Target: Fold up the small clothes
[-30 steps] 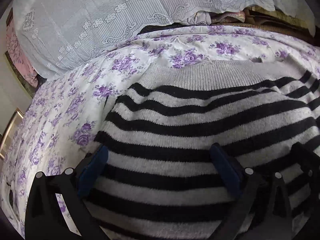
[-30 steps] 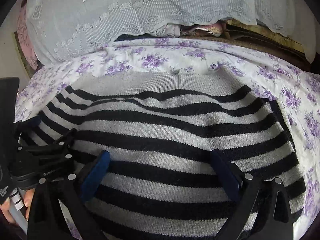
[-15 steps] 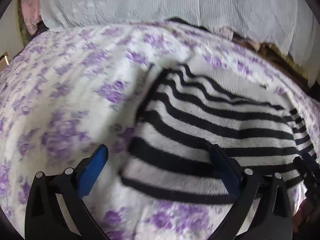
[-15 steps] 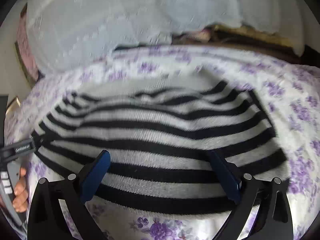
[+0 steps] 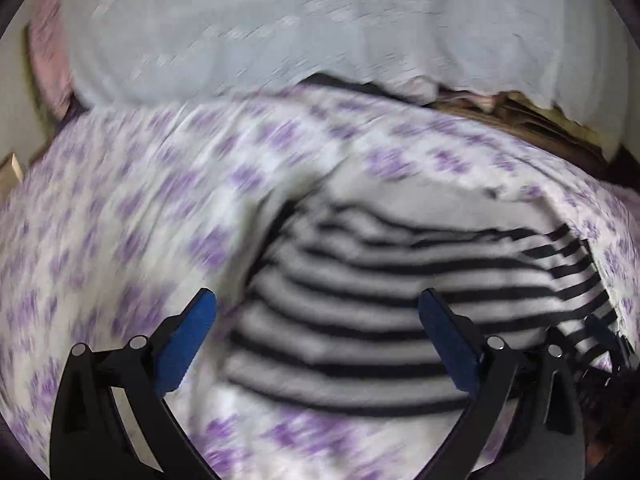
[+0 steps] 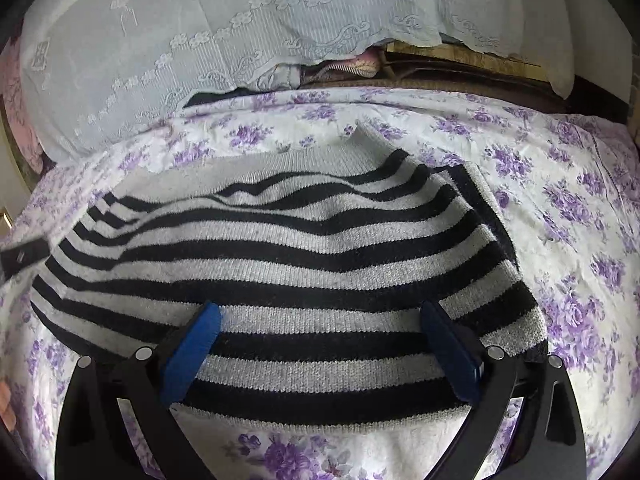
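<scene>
Both tongs apart and empty above a folded striped sweater on the floral sheet.

Left wrist view, blurred: the left gripper (image 5: 316, 340) hangs spread with nothing between its pads, and the sweater (image 5: 400, 300) fills the lower right of the frame, so this side seems lined up on its left edge. Right wrist view, sharp: the right gripper (image 6: 320, 344) stands spread over the sweater (image 6: 288, 264) at centre frame, likely squared for the next fold; sheet (image 6: 560, 208) at right, lace cloth (image 6: 200, 40) across the top.
</scene>
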Motion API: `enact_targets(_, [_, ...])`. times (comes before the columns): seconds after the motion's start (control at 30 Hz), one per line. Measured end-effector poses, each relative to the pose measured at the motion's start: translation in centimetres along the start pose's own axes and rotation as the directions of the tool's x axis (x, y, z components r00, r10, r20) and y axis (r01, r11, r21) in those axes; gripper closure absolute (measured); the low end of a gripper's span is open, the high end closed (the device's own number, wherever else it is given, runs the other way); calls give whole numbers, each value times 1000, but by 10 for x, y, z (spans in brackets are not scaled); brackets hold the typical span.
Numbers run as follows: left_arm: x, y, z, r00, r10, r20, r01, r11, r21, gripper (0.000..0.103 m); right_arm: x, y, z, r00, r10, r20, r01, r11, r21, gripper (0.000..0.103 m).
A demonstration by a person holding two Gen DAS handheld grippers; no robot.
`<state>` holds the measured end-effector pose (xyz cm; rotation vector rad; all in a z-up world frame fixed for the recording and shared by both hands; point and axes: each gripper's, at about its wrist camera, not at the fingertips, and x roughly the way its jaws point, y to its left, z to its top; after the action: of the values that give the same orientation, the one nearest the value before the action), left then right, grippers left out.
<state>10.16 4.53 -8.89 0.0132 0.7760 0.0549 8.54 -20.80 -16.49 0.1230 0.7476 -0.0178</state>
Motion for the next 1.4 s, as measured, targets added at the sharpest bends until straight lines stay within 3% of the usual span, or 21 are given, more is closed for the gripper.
enact_targets(0.1, [14,-46,16,1000,-25,3,25,997,73,5,-12,-4,-2,999,-13,49,12,999,37,3])
enact_targets(0.17, [34,-70,18,998,-48,-44,52,992,112,5,-17,-10,-3,997,-17,73,12,998,69,3])
enact_targets(0.27, [91,-94,2,989,9,-151,15,988,155,4,-11,-16,-2,999,-5,50,0,996,94,3])
enact_targets(0.3, [93,-89,-4,995,-37,-97,47,994,103,4,-9,-14,-1,999,-9,40,5,996,86,3])
enact_targets(0.4, [86,-83,-3,991,-45,-122,58,993,100,4,-5,-11,-2,1000,-11,25,10,998,68,3])
enact_targets(0.57, [56,-59,-2,999,-39,-30,41,997,68,4,-4,-10,-2,1000,-9,20,8,998,67,3])
enact_targets(0.6, [59,-57,-2,999,-19,-44,22,997,69,4,-4,-9,-2,1000,-10,18,9,998,65,3])
enact_targets(0.63, [76,-56,-5,994,10,-105,-1,997,81,4,-3,-8,-2,1000,-12,11,11,998,59,3])
enact_targets(0.67, [89,-54,-10,990,-19,-138,30,996,79,4,-2,-7,-2,1000,-13,6,12,998,54,3])
enact_targets(0.83, [61,-45,-15,994,-54,-91,58,997,43,5,-1,-7,-1,1000,-6,-1,6,999,50,3])
enact_targets(0.93, [37,-42,-31,995,-94,-44,98,992,78,5,-1,-7,-1,1000,-6,-1,6,999,50,3])
enact_targets(1.03, [44,-43,-55,995,-55,-84,65,990,122,4,0,-7,-1,1000,-6,-4,6,999,47,3])
enact_targets(1.13, [38,-47,-52,997,-23,-72,33,990,135,4,1,-6,-1,1000,-6,-8,6,999,40,3])
enact_targets(1.23, [21,-41,-53,998,-44,-39,48,990,134,4,1,-7,0,1000,4,-6,-4,999,46,3])
enact_targets(1.33, [1,-15,-52,999,-17,30,15,997,74,4,2,-6,0,1000,4,-8,-3,999,43,3])
enact_targets(1.4, [6,12,-52,1000,1,5,-1,1000,12,4,2,-8,0,1000,3,-8,-3,999,43,3])
